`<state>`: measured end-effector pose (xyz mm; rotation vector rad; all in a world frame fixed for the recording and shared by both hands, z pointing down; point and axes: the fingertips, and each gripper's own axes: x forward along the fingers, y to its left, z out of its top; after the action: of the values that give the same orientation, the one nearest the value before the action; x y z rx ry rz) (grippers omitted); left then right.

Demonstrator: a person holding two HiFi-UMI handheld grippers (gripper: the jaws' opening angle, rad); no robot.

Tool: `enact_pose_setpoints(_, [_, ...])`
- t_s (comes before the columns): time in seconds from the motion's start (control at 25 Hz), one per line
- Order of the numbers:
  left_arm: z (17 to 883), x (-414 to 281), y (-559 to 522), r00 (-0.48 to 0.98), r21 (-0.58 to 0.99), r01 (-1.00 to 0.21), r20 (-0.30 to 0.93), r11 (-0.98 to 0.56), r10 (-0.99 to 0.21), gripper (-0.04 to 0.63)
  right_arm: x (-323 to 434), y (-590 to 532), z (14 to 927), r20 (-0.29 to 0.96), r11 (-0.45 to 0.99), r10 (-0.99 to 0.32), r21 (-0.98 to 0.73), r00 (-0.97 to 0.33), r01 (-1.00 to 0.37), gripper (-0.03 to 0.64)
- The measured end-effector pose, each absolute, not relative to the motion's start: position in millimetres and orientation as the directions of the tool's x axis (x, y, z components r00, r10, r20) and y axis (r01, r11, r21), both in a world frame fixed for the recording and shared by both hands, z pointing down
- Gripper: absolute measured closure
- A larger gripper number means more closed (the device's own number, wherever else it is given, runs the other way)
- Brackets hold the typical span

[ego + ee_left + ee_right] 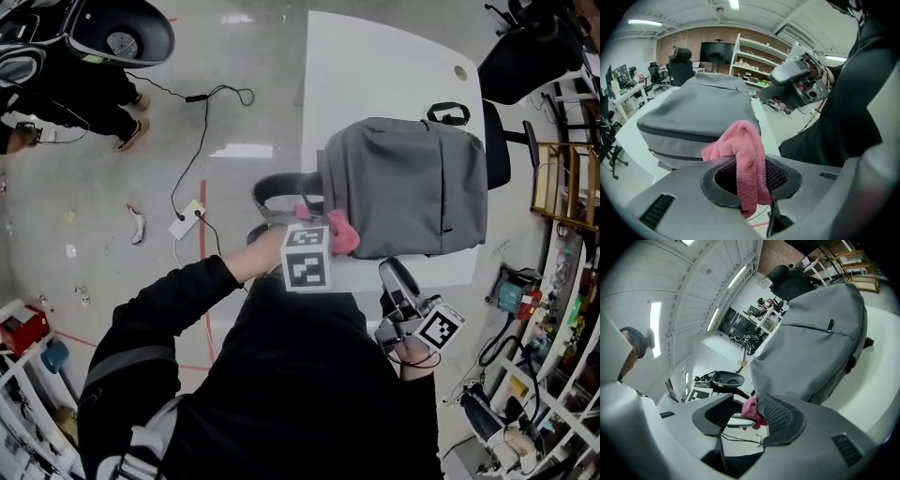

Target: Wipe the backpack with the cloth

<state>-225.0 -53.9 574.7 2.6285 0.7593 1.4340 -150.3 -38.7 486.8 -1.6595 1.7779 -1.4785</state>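
Observation:
A grey backpack [412, 187] lies flat on the white table [375, 66], its black straps hanging off the near-left corner. My left gripper [323, 239] sits at that corner, shut on a pink cloth [342, 234]. In the left gripper view the cloth [743, 159] drapes over and between the jaws, just in front of the backpack [698, 112]. My right gripper [398, 281] hovers off the table's near edge, short of the backpack, jaws open. In the right gripper view nothing sits between the jaws; the backpack [811, 343] fills the right side and the cloth [751, 409] shows beyond.
A black office chair [525, 56] stands at the table's far right. Cables and a power strip [187, 220] lie on the floor to the left. Another chair [122, 37] and a person's legs [84, 108] are at the top left. Shelving [562, 187] lines the right side.

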Motion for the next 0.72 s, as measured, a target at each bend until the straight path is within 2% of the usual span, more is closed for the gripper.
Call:
enact_pose_setpoints(0.12, [588, -239, -45, 0.357, 0.296, 0.441, 0.808, -0.847, 0.468, 0.471, -150, -39, 488, 0.411, -0.188, -0.862, -0.805, -0.299, -0.563, 0.407])
enact_pose_setpoints(0.28, [594, -240, -93, 0.293, 0.245, 0.435, 0.871, -0.867, 0.393, 0.471, -154, -33, 490, 0.410, -0.192, -0.861, -0.809, -0.300, -0.555, 0.408])
enact_pose_setpoints(0.56, [593, -215, -245, 0.317, 0.129, 0.233, 0.927, -0.964, 0.201, 0.471, -157, -20, 484, 0.417, -0.211, -0.867, -0.803, -0.272, -0.557, 0.409])
enact_pose_setpoints(0.72, [605, -211, -297, 0.332, 0.071, 0.112, 0.938, -0.991, 0.104, 0.472, -151, -15, 483, 0.407, -0.222, -0.880, -0.809, -0.246, -0.545, 0.410])
